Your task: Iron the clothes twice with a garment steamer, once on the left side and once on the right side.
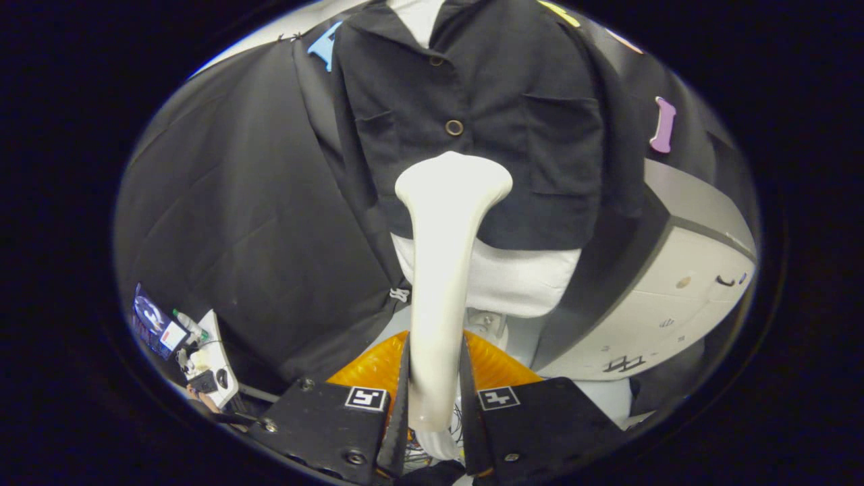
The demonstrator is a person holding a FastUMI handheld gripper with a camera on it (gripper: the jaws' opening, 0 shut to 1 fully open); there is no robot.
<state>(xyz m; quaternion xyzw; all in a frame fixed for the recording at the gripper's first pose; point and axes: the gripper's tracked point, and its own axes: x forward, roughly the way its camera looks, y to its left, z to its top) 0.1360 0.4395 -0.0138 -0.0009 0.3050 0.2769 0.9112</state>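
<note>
Tongs (pixel 435 385) are clamping the handle of the white garment steamer (pixel 442 270), both fingers pressing its sides. Its wide head is reaching up to the black shirt (pixel 472 101) on a white mannequin (pixel 520 280), just below the middle button. Black cloth (pixel 236 202) is hanging left; a white cabinet (pixel 682 297) is standing right. An orange base (pixel 368 368) is sitting near, beyond the fingers.

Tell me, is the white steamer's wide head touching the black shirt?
Cannot tell. In the gripper view the white garment steamer, clamped in the gripper, overlaps the black buttoned shirt; any gap is hidden.
</note>
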